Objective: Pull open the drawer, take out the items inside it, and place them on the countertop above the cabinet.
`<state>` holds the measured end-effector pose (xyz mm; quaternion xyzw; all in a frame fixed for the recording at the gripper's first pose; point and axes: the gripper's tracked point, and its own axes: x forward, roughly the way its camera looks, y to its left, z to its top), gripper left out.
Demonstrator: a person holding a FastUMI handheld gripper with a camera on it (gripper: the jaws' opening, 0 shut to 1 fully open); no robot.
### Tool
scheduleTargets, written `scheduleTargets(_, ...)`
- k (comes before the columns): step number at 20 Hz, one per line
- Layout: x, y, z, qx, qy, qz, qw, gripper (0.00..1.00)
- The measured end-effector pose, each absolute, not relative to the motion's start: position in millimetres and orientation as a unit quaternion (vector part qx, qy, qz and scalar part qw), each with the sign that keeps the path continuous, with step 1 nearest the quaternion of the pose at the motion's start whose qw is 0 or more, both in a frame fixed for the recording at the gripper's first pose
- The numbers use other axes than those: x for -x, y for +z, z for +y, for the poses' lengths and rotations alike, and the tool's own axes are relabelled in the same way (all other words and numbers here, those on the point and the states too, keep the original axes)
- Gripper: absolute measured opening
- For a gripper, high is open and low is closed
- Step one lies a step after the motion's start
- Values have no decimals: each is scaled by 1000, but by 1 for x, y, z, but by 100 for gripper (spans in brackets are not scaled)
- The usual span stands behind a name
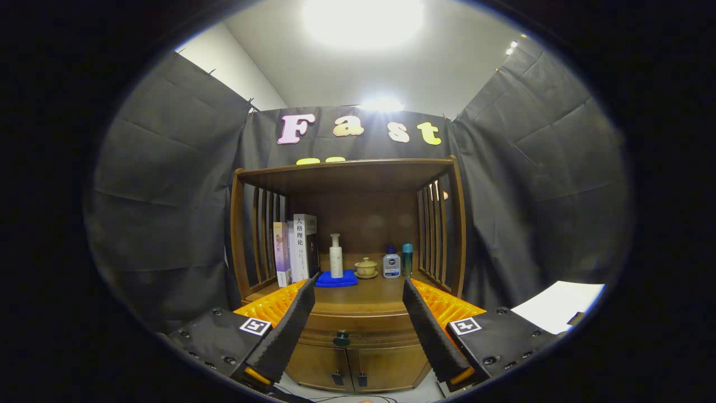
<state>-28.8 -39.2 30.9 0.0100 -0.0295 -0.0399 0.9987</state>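
Books (296, 249) stand upright at the shelf's left, against the slatted side. A white pump bottle (336, 256) stands on a folded blue cloth (336, 279) — just right of the books. Next comes a small lidded cup (366, 267) on its saucer, then a clear bottle (391, 264) and a teal can (407, 259) side by side. White paper (559, 305) lies off to the right.

Hidden and cut-off parts around the closed drawer

The drawer (358, 330) is shut, so its contents cannot be seen; the gripper (358, 291) has its fingers spread wide apart, and they cover the cabinet's (358, 366) corners at 9 and 3 o'clock of the knob (341, 338). The white sheet (559, 305) at 3 o'clock is cut off. Labels on the small bottles (391, 264) are too small to tell.
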Motion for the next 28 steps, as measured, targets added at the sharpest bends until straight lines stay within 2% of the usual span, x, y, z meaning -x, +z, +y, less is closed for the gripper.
scheduleTargets(28, 23, 18, -28, -6, -29, -15, 999, 99)
